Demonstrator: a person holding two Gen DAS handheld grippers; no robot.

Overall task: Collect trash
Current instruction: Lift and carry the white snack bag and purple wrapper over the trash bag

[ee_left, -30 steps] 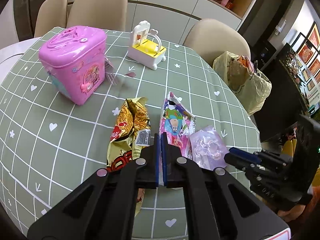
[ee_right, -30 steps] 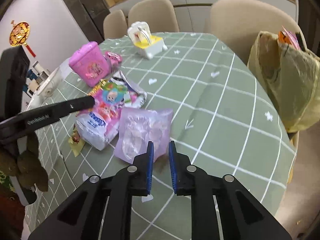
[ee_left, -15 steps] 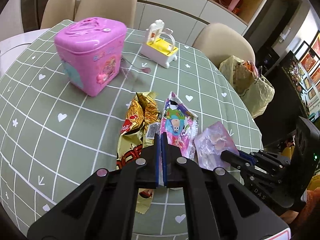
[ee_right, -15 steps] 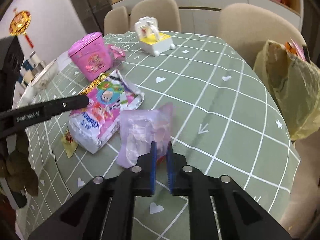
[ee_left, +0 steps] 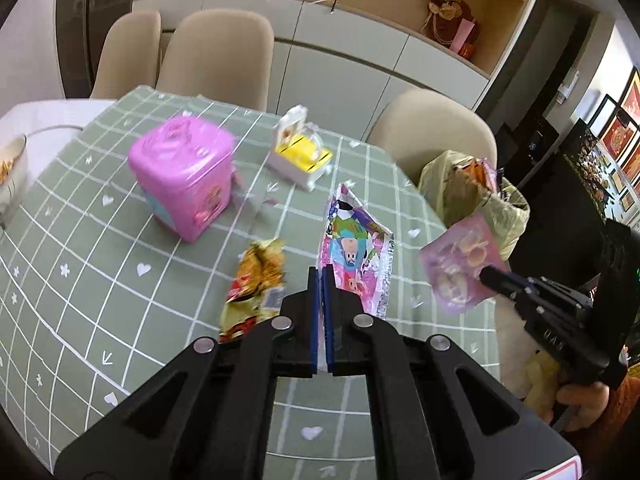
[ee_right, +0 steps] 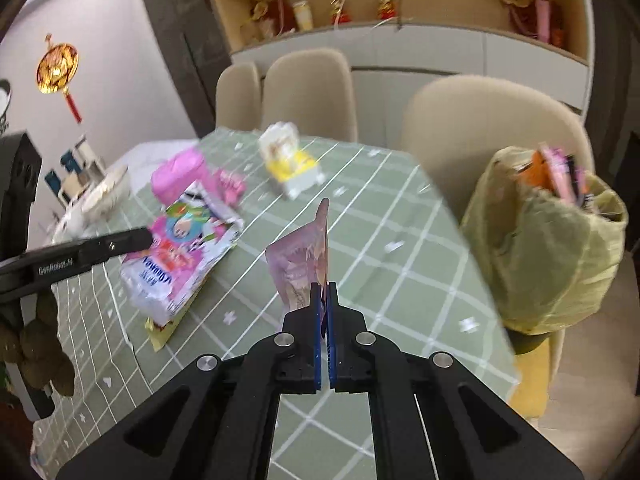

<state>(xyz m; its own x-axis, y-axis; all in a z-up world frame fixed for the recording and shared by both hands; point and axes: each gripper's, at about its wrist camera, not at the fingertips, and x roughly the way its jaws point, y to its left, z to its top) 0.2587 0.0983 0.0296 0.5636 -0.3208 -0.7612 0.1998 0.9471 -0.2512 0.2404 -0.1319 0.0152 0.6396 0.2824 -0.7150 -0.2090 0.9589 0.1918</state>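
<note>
Both sets of fingers are clamped right now. Left gripper has its blue pads squeezed on the bottom edge of the cartoon wrapper, which sticks up and away from the tips, clear of the table. Right gripper is pinched on the purple packet, and that one stands edge-on straight above the fingers, also off the cloth. From the left camera you can see the same packet hanging off the right tips, out to the right past the table edge.

Going by size for the rest: the table with the green grid cloth fills everything beyond the fingers. Beige chair sits past the far right edge. Trash bag, yellowish and already stuffed with wrappers, is off to the right of the right fingers, beside the table. Pink box is far left of the left fingers, well apart from them. Yellow-and-white toy is further out, roughly straight ahead. Gold wrapper lies flat on the cloth just left of the left tips, partly under the gripper body. Bowl peeks in at the far left edge.

Everything's a bit motion-blurred, so I can't read the print on the packets.
</note>
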